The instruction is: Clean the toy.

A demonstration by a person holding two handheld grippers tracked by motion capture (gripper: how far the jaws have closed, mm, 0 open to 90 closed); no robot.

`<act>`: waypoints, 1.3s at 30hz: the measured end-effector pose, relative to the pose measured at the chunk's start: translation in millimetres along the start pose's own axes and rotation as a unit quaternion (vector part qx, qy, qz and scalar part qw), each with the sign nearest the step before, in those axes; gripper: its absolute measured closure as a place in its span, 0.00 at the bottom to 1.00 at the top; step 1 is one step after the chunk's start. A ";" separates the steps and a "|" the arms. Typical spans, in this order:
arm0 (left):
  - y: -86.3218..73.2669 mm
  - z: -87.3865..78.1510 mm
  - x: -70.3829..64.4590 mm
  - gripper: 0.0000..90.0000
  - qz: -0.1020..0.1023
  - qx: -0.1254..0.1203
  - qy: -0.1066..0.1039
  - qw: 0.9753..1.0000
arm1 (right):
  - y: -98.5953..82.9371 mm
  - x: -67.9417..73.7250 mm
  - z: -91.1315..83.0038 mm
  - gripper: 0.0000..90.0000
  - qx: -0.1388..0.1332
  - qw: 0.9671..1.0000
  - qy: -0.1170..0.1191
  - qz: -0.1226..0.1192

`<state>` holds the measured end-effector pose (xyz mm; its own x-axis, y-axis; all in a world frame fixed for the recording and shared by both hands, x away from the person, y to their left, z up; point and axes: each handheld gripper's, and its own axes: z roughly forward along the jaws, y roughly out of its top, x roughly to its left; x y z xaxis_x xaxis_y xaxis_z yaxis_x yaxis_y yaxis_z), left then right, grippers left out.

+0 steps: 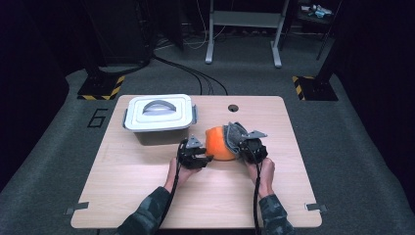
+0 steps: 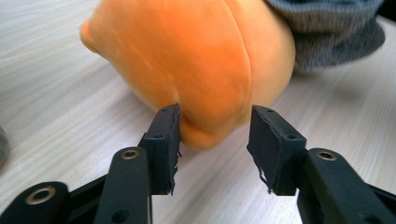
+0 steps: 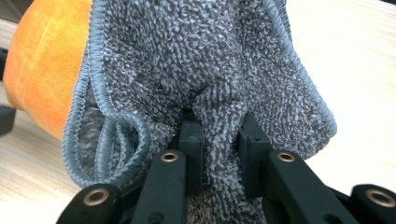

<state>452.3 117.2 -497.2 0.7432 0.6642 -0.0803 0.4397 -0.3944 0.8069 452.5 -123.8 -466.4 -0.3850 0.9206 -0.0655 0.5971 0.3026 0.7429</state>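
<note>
Scene: wooden desk (image 1: 147, 196) seen from the high view, with the work at centre frame, slightly right of the middle.
Object in hand: orange plush item (image 1: 219, 143), soft and rounded, lying on the desk; what kind of item it is cannot be told.
Second object: grey towel (image 1: 235, 134), terry cloth with a stitched hem, draped against the right side of the orange plush item and touching it.
Left gripper (image 1: 197, 157): held low at the lower left of the plush. In the left gripper view its jaws stand roughly half open on either side of a bulging lower fold of the orange plush item (image 2: 196, 70); one jaw touches the fabric or nearly so, and nothing is clamped yet.
Right gripper (image 1: 250, 147): in the right gripper view its jaws are drawn in tight on a pinched ridge of the grey towel (image 3: 205, 60), which bunches up above them.
Other item: white lidded box (image 1: 159, 117) with a grey handle, upper left of the desk, well apart from both grippers and untouched.
Step in hand, as judged: securing the two fabrics, the towel already taken and the plush about to be gripped.
Next move, as judged: the left jaws need to close on the fold between them, firmly enough that the soft fabric does not slip out.
</note>
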 end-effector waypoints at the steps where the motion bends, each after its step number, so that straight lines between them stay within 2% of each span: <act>1: -0.1 1.6 -1.5 0.62 -0.003 -0.001 0.004 1.000 | 0.1 -0.4 0.6 0.84 -0.002 1.000 -0.001 0.004; 2: 0.1 2.3 -1.5 0.67 -0.002 -0.001 0.005 1.000 | 0.0 -1.5 0.5 0.84 -0.002 1.000 0.000 -0.002; 5: 1.1 4.3 -1.8 0.81 -0.003 -0.005 0.006 1.000 | 0.6 -1.1 -0.9 0.84 -0.001 1.000 -0.001 0.008; 6: 1.3 4.6 -2.7 0.85 -0.007 -0.007 0.009 1.000 | 0.5 -1.9 -2.4 0.84 -0.005 1.000 0.004 0.002; 7: 1.9 4.2 -2.1 0.87 -0.002 -0.007 0.012 1.000 | 0.9 -0.9 -5.2 0.84 -0.011 1.000 0.004 0.003; 8: 1.9 4.1 -2.9 0.87 -0.011 -0.008 0.012 1.000 | 1.5 0.8 -9.1 0.84 -0.017 1.000 0.005 -0.001; 9: 2.5 3.6 -1.5 0.88 -0.007 -0.008 0.015 1.000 | 2.6 3.6 -13.0 0.84 -0.023 1.000 0.006 -0.005; 12: 4.4 3.1 -3.3 0.89 -0.017 -0.018 0.006 1.000 | 6.2 16.2 -25.1 0.83 -0.035 0.999 0.030 -0.020; 13: 5.3 3.2 -4.6 0.89 -0.011 -0.017 0.006 1.000 | 7.8 23.4 -27.4 0.83 -0.040 0.998 0.038 -0.019; 15: 6.6 3.4 -6.6 0.89 -0.001 -0.014 0.010 1.000 | 10.5 36.5 -27.8 0.83 -0.036 0.998 0.047 -0.037; 17: 6.1 3.6 -6.4 0.90 -0.007 -0.014 0.007 1.000 | 10.9 44.4 -21.0 0.84 -0.025 0.998 0.035 -0.050; 23: 3.8 2.8 -2.9 0.91 -0.011 -0.014 0.000 1.000 | 3.2 27.3 -7.1 0.84 -0.008 0.999 0.022 -0.031; 25: 3.5 2.7 -2.5 0.91 -0.013 -0.016 0.001 1.000 | 0.5 19.2 -5.4 0.84 -0.005 1.000 0.010 -0.026; 29: 3.3 3.0 -1.2 0.91 -0.014 -0.016 0.001 1.000 | -5.6 -1.5 0.3 0.84 0.015 1.000 -0.006 0.005; 32: 2.5 3.8 -0.1 0.91 -0.012 -0.017 -0.011 1.000 | -11.6 -14.3 6.7 0.84 0.031 0.999 -0.014 0.023; 35: 1.4 4.6 0.1 0.91 -0.020 -0.018 -0.010 1.000 | -12.2 -15.8 2.5 0.84 0.027 0.999 -0.011 0.027; 36: 1.2 4.5 1.3 0.91 -0.016 -0.020 -0.006 1.000 | -10.5 -13.7 -1.7 0.84 0.019 0.999 -0.009 0.024; 39: 0.5 4.2 2.8 0.91 -0.021 -0.019 -0.009 1.000 | -3.3 -4.0 -17.0 0.84 -0.009 1.000 -0.002 0.003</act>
<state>456.7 116.1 -499.5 0.7334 0.6683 -0.1240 0.4512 -0.3421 0.8243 440.1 -132.7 -457.2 -0.3789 0.9233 -0.0628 0.5875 0.2924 0.7546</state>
